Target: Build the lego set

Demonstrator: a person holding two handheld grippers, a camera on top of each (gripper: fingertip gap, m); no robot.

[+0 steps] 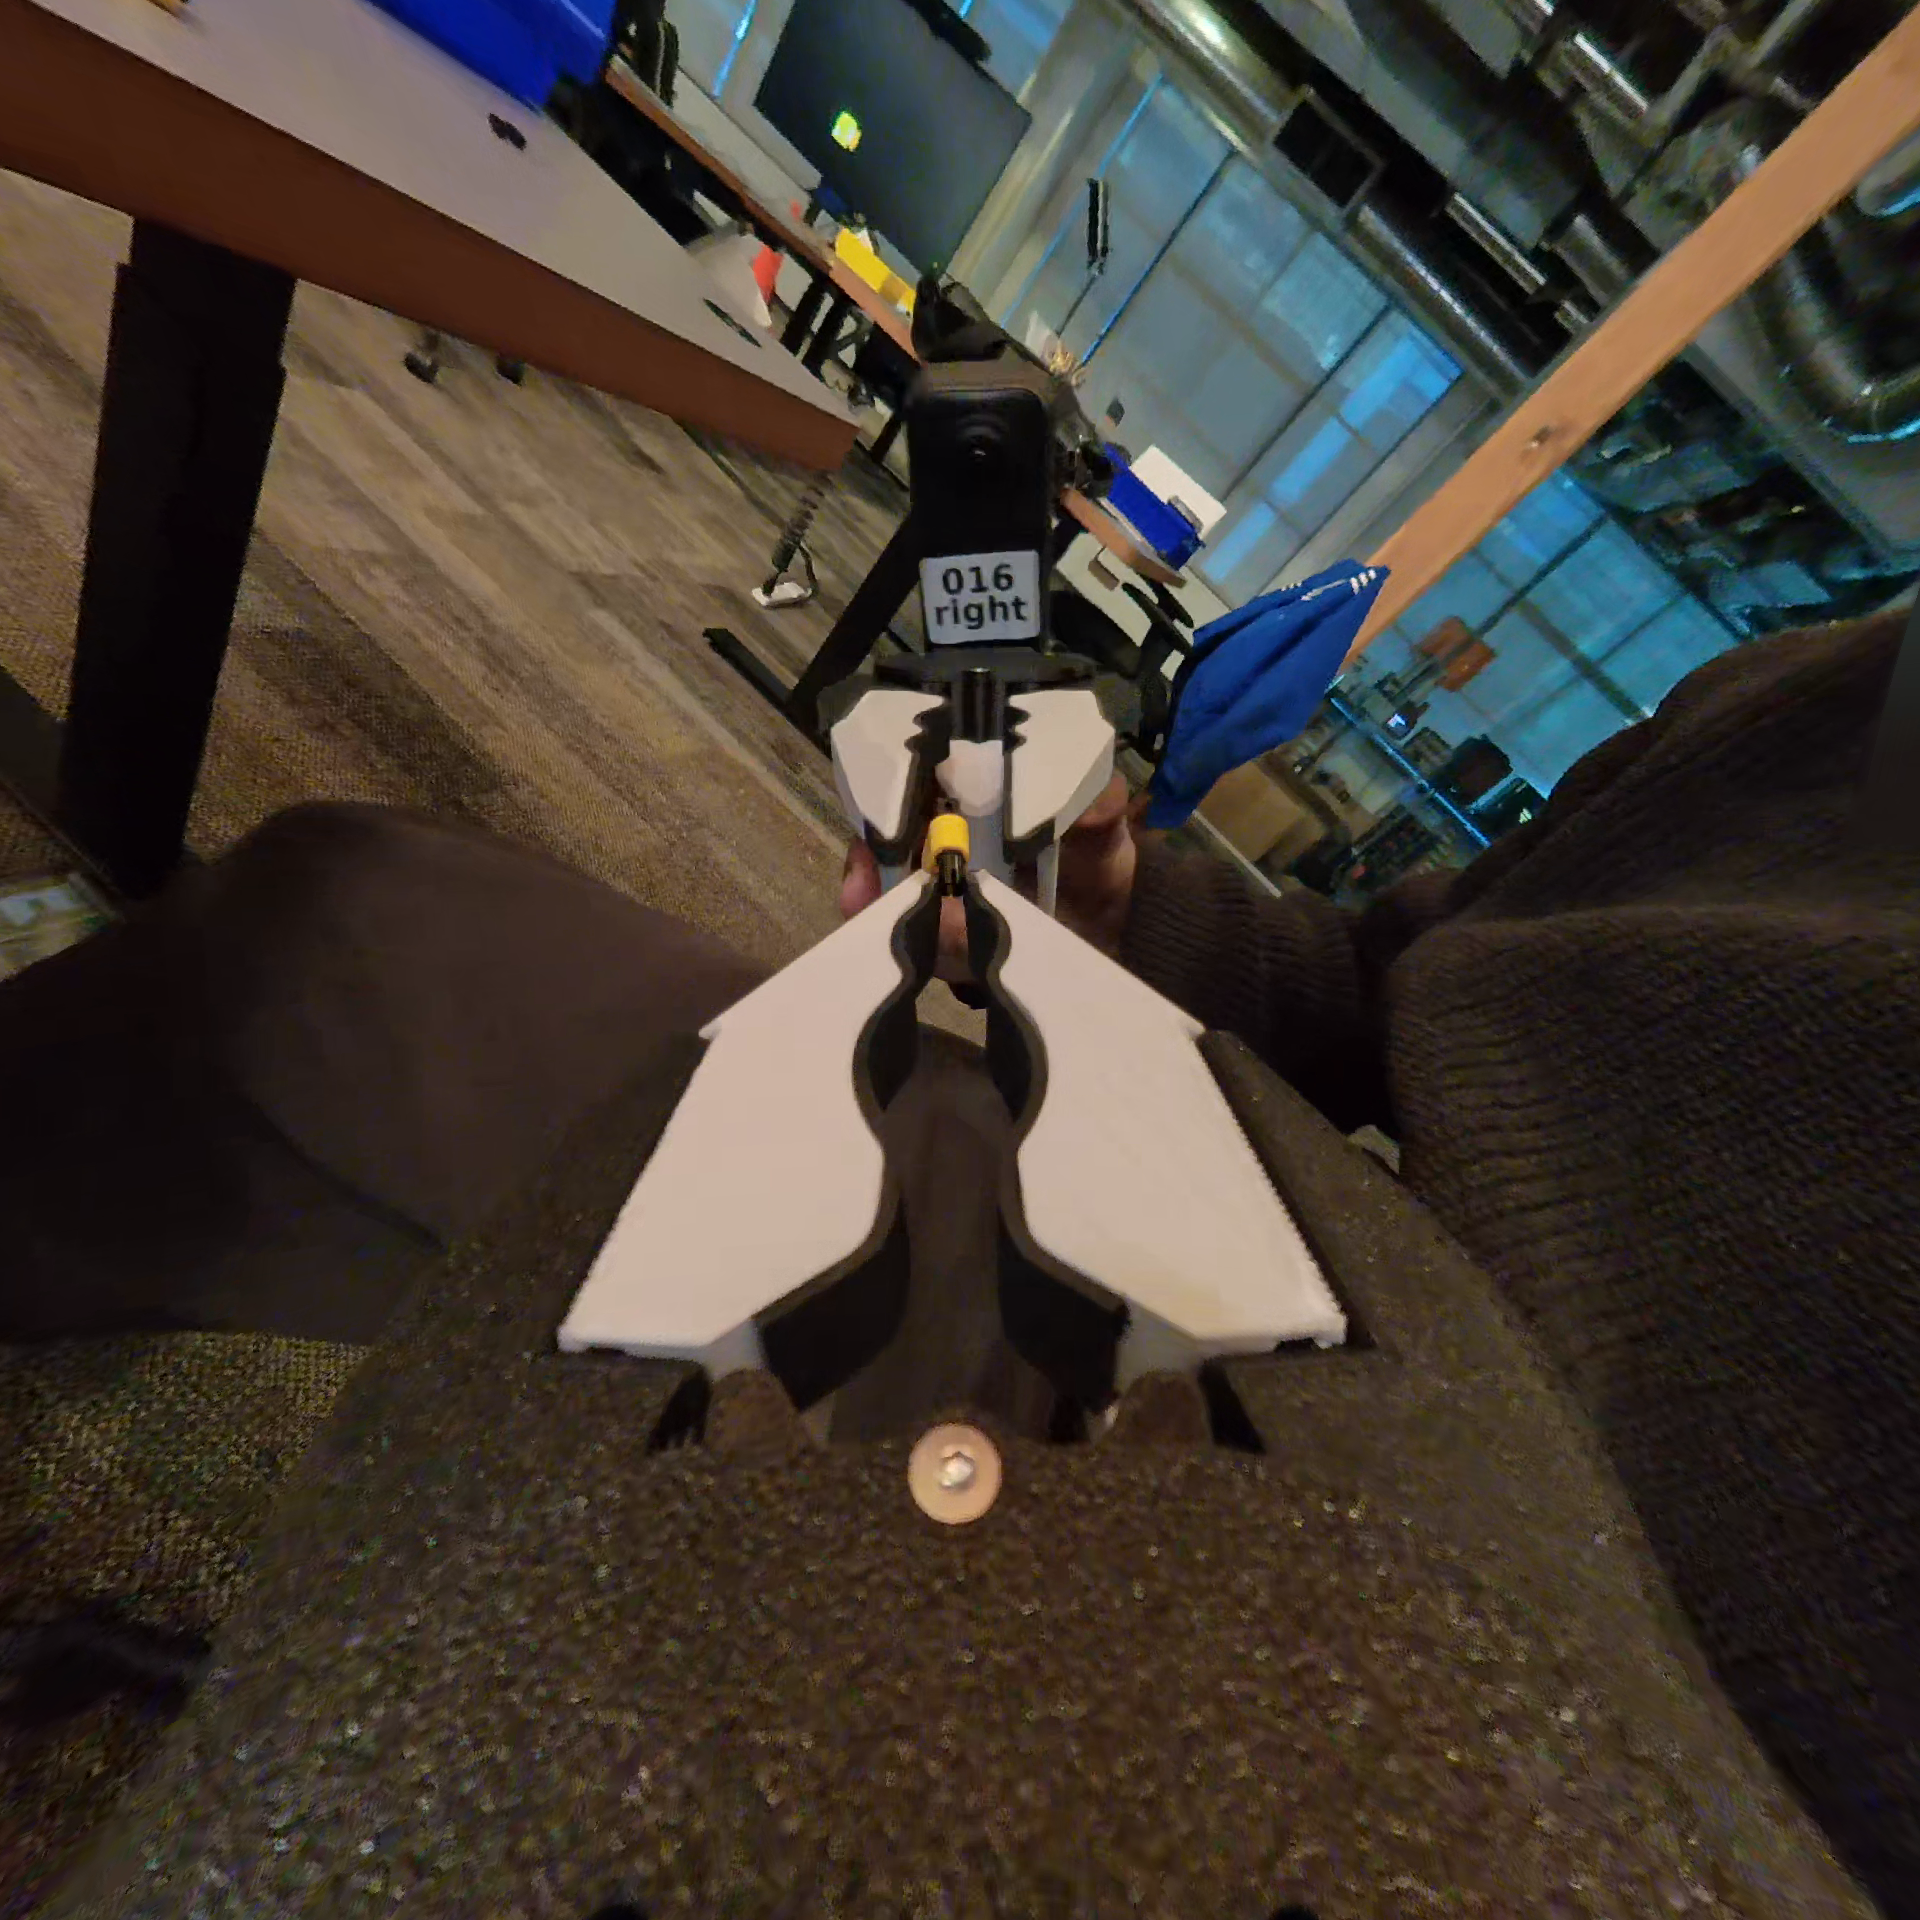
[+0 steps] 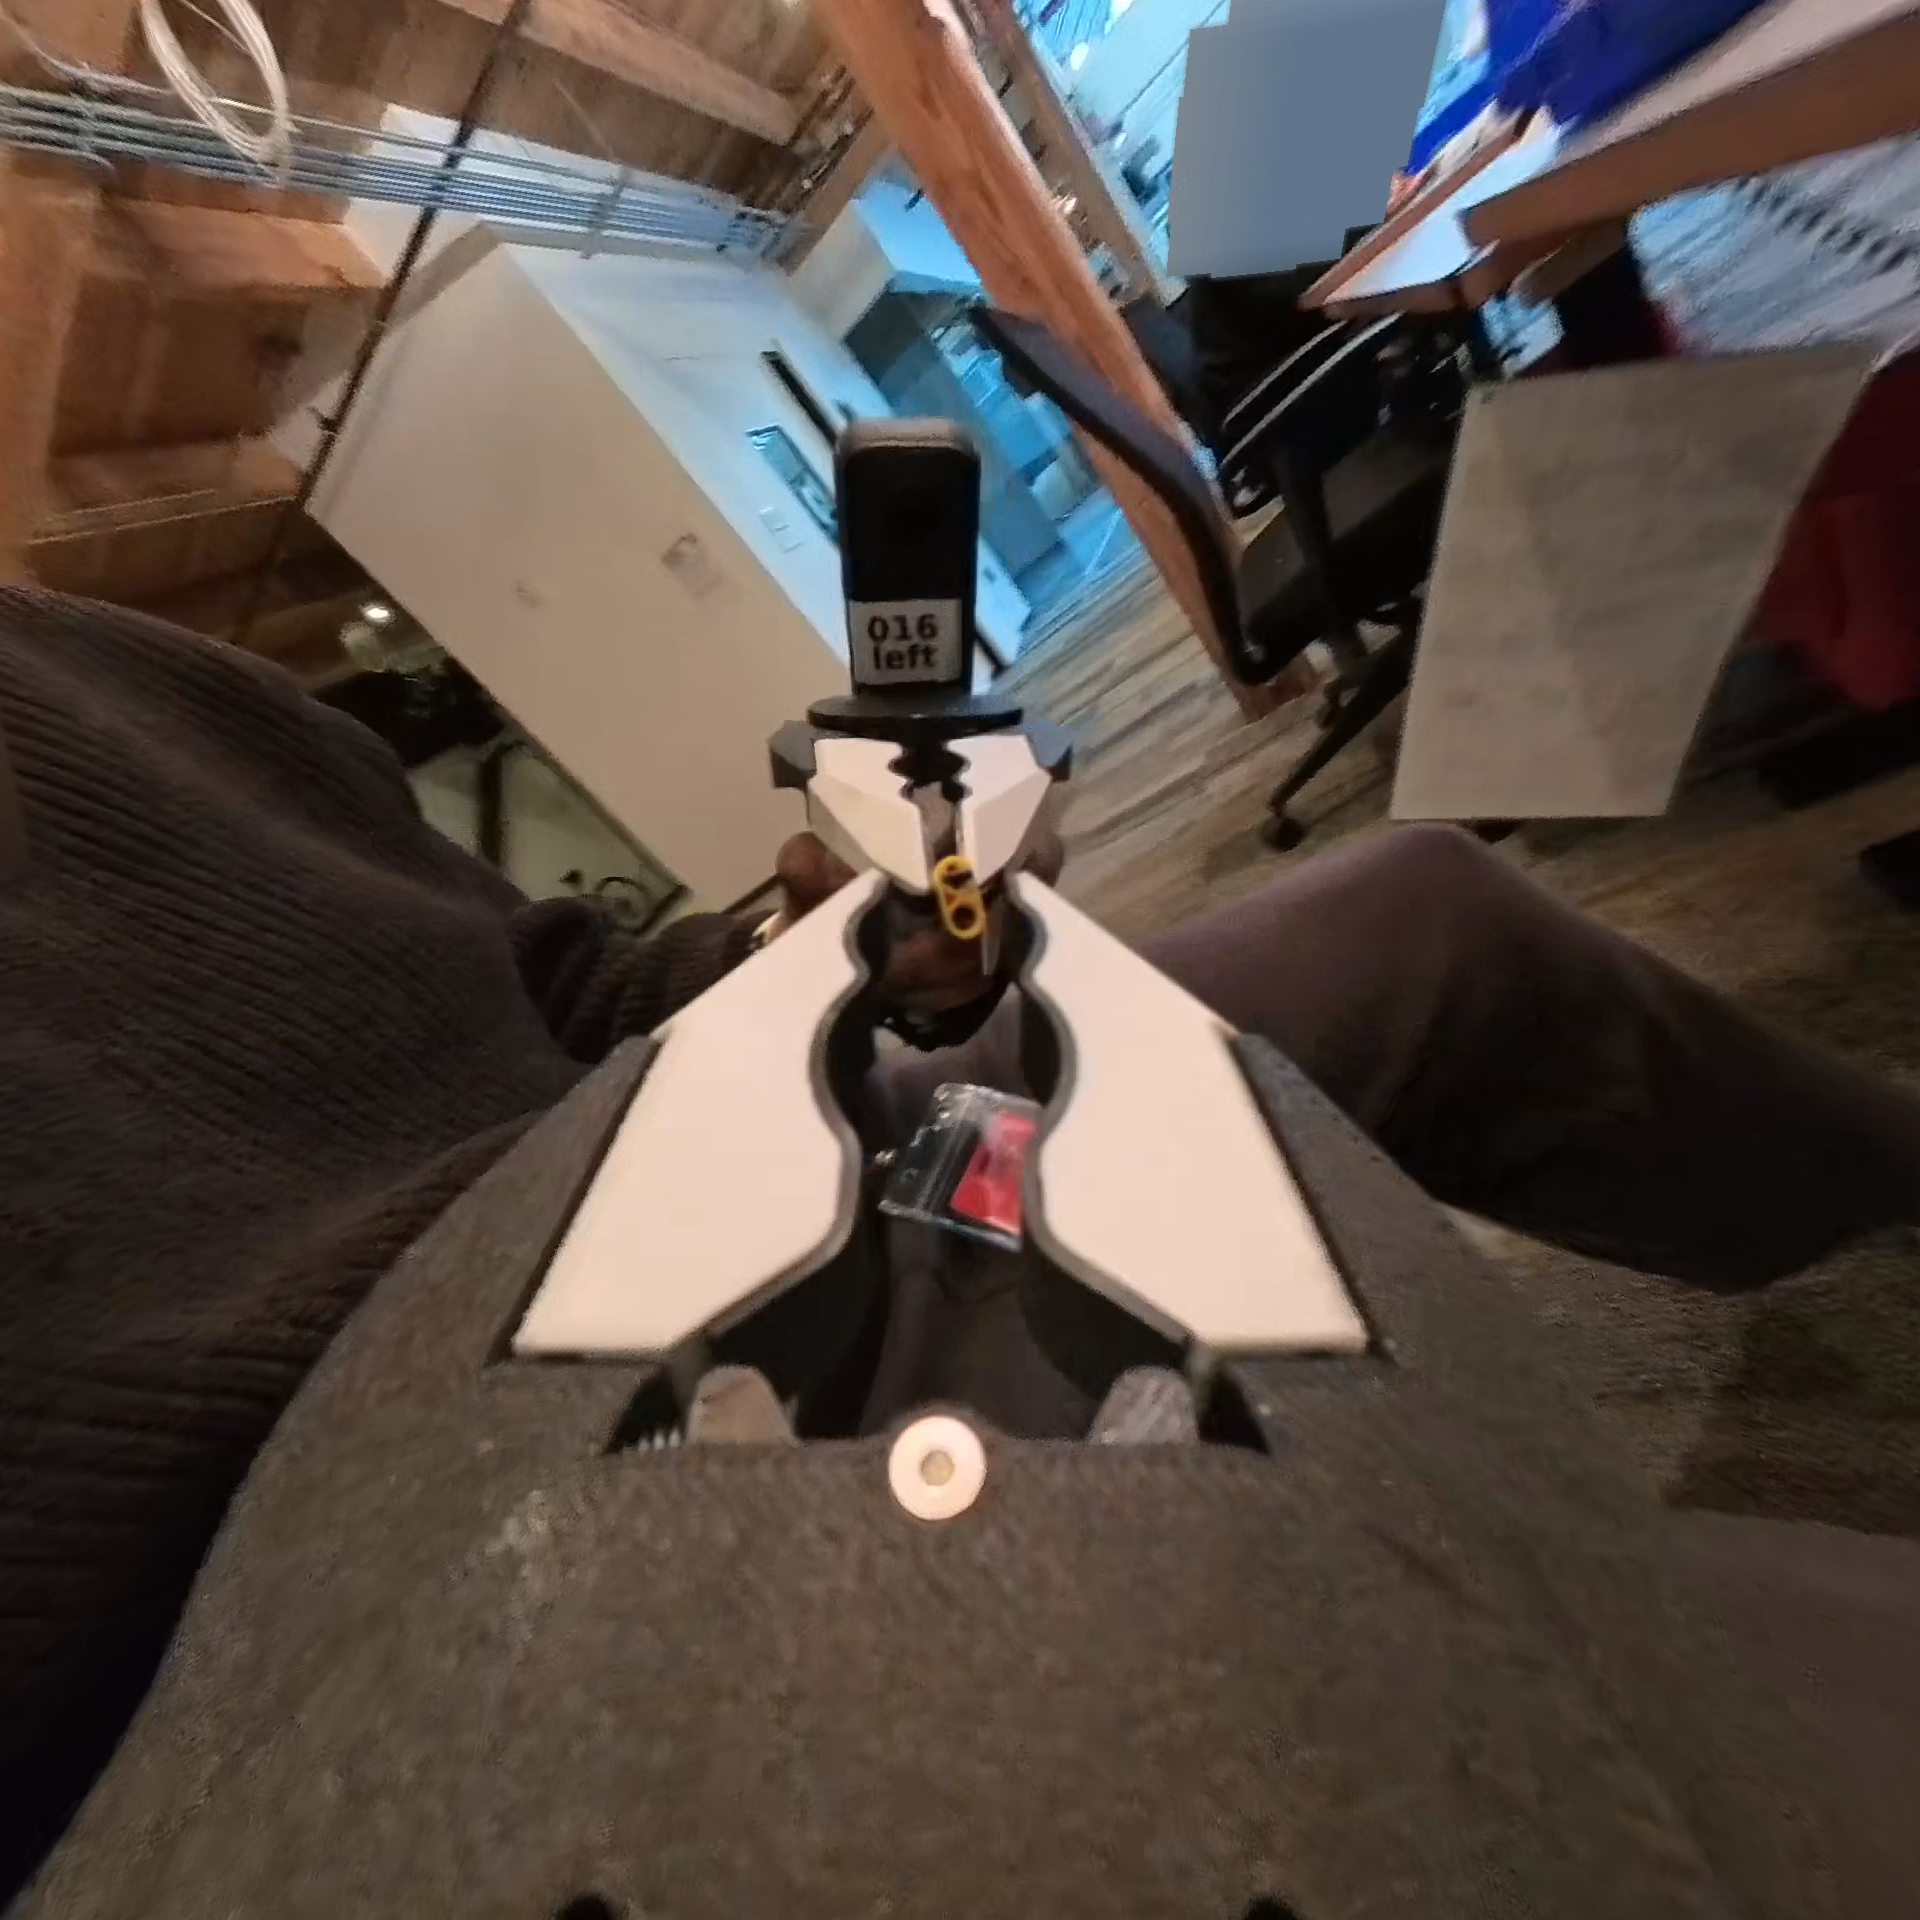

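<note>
Left tool (image 1: 948, 883) pinches yellow piece (image 1: 945, 844), seemingly pointing away.

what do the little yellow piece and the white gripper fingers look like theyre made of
Yellow piece: likely hard moulded plastic, smooth and slightly glossy, with clean round holes. It is pinched at the left gripper tips. White fingers: probably 3D-printed plastic, matte, with fine ridges along one edge. The right gripper fingers look alike.

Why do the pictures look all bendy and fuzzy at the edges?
Left wrist view: the wide lens curves the table; the small yellow part at the left gripper tips looks sharp. Right wrist view: the chair smears; the right gripper stays fairly crisp.
</note>
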